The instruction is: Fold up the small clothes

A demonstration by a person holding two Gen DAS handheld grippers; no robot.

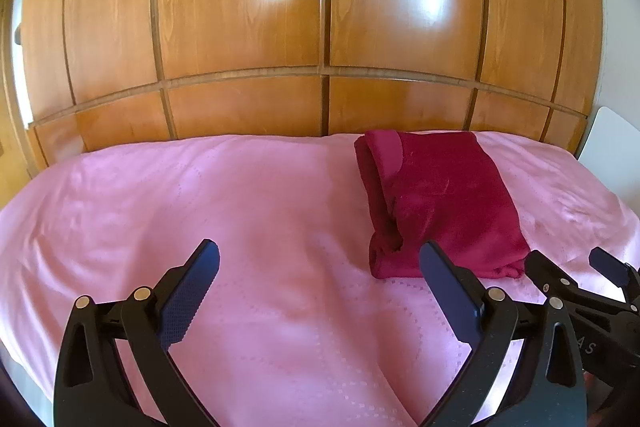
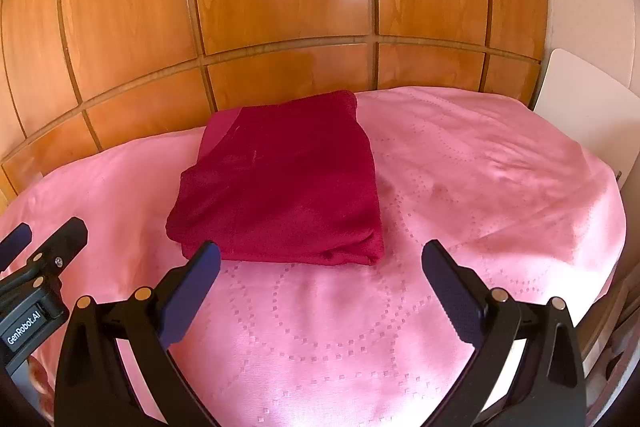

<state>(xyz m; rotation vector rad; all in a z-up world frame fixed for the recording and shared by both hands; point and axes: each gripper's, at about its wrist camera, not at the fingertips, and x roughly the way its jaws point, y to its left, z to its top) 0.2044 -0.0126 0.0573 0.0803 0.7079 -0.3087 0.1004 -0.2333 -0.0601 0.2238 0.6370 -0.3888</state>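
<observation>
Jaws of both grippers stand wide apart and hold nothing; neither touches cloth. That posture fits a released item: the garment looks finished, and the grippers sit back from it, presumably to clear the work.

Wardrobe (image 1: 320, 27): wooden panelled doors fill the background behind the bed; no bearing on the task.

Bed (image 1: 200, 207): pink patterned cover, fairly smooth, serving as the folding surface.

Garment (image 2: 280, 183): dark red, lying toward the far side of the bed as a compact rectangle several layers thick. Edges are roughly aligned; the near left corner is slightly loose. In my judgement it is set there to keep the near part of the cover free for folding.

Left gripper (image 1: 320, 263): aimed at bare cover, with the garment ahead and to its right.

Right gripper (image 2: 320, 259): faces the garment's near edge, just short of it.

No other clothing is in view.
</observation>
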